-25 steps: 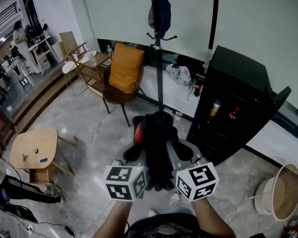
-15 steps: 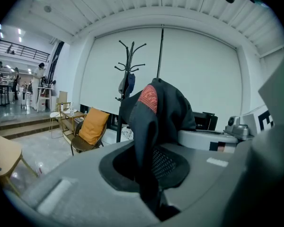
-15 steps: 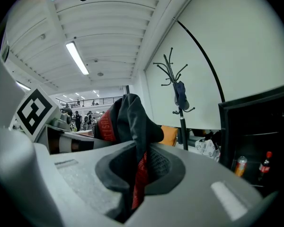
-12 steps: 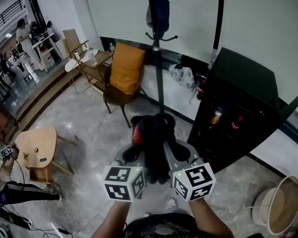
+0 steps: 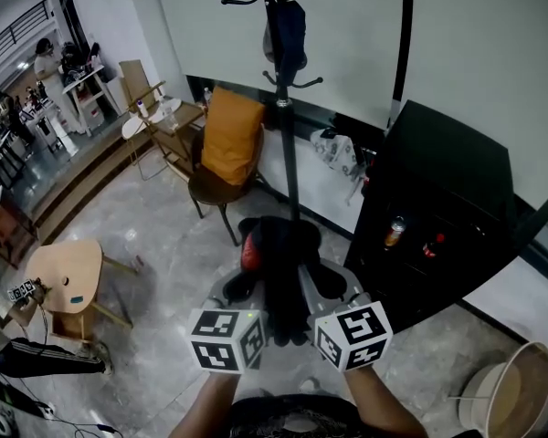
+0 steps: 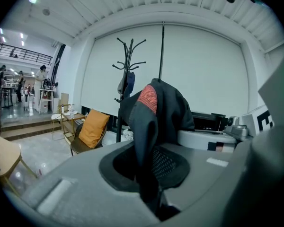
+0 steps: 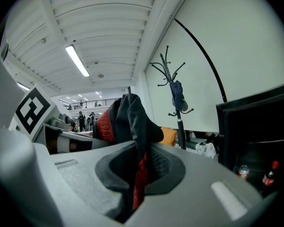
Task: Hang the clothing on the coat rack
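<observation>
Black garment (image 5: 279,267) pinched by both left gripper (image 6: 150,178) and right gripper (image 7: 135,178), held near me, centre. Coat rack (image 5: 286,126) far, well apart. I judge carry step; next: advance, lift fabric over free hook.

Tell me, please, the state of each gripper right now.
Left gripper: shut on the garment.
Right gripper: shut on the garment.

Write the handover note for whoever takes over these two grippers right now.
Left gripper: shut on the black garment.
Right gripper: shut on the same garment.
Coat rack: straight ahead, beyond the garment; a dark item already hangs on it.
Done: garment picked up and held between both grippers.
Left: carry it to the rack, hook it on, release both grippers.
</observation>
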The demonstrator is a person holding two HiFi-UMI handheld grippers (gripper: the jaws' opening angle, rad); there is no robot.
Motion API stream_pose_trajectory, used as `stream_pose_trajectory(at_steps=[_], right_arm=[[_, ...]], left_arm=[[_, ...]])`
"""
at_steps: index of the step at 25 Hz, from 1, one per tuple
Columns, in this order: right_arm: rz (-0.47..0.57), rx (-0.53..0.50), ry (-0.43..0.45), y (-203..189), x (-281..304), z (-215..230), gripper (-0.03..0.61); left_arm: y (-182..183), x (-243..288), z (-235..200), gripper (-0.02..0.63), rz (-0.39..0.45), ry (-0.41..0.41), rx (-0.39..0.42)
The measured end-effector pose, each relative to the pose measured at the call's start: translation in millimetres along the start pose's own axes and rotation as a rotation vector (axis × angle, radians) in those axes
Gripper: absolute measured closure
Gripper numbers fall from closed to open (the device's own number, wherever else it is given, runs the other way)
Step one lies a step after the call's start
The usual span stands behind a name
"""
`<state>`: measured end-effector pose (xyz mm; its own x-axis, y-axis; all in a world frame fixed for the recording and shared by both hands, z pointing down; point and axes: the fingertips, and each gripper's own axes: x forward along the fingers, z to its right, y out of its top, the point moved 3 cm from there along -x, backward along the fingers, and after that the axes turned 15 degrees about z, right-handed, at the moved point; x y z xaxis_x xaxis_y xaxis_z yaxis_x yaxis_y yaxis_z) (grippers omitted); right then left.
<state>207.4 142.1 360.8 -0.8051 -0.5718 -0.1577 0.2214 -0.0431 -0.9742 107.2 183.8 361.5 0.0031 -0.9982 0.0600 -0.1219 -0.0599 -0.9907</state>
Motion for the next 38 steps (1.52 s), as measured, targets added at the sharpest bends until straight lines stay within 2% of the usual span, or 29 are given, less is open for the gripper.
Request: stream_pose_trajectory(at_steps=[8,16,28,38], right_arm=[[-0.003,0.021,0.007,-5.6,18.0,20.8,0.557],[-0.018,0.017,-0.018,-15.7,51.3,37.3,0.557],[-0.023,-0.015,-0.111,-22.1,128.3,43.4,0.557],[-0.033,-0.070,-0.194,-22.6,190.1,32.0,0.557]], left_arm=[[-2.7,25.4,-5.2,0.578,-0.013,0.016,0.003],[-5.4,62.6,-28.9,0.579,-0.023,0.000,-0.013],[8.4,123.2,-90.3,0.579,-0.032,-0.101,-0.040],[27.3,157.6,-149.2,0.579,-0.019,-0.191,-0.068]])
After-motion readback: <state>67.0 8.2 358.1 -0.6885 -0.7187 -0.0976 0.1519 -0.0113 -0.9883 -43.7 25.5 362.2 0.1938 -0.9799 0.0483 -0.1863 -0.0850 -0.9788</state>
